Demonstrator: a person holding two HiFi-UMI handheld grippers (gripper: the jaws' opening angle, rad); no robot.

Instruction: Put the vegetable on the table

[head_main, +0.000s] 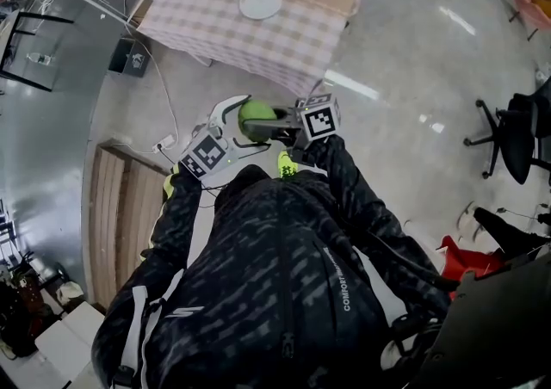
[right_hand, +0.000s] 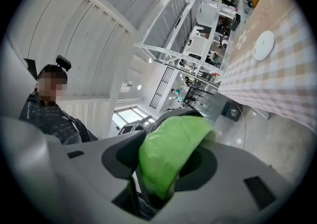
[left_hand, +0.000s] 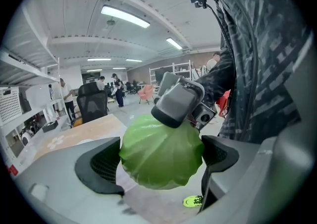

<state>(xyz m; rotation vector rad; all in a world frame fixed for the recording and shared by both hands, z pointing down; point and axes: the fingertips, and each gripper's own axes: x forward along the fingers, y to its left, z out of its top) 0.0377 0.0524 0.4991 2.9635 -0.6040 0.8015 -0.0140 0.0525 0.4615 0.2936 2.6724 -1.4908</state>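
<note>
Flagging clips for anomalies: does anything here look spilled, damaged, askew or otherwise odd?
Nothing stands out. The cabbage looks intact, gripped by both the left gripper and the right gripper at once, not yet on the table. The white plate lies flat on the checked cloth; nothing is spilled.

Bare glossy floor (head_main: 387,120) lies open between the person and the checked tabletop (head_main: 293,34). Its near half is free cloth, and only a white plate (head_main: 260,3) sits toward the far side. Left of that path a cable (head_main: 162,77) trails over the floor near a black box (head_main: 131,58) and a slatted wooden board (head_main: 116,215); an office chair (head_main: 516,133) stands well off right, and the cabbage (head_main: 255,112) fills the gap between the fingers of the left gripper (left_hand: 161,161) and the right gripper (right_hand: 166,163).
</note>
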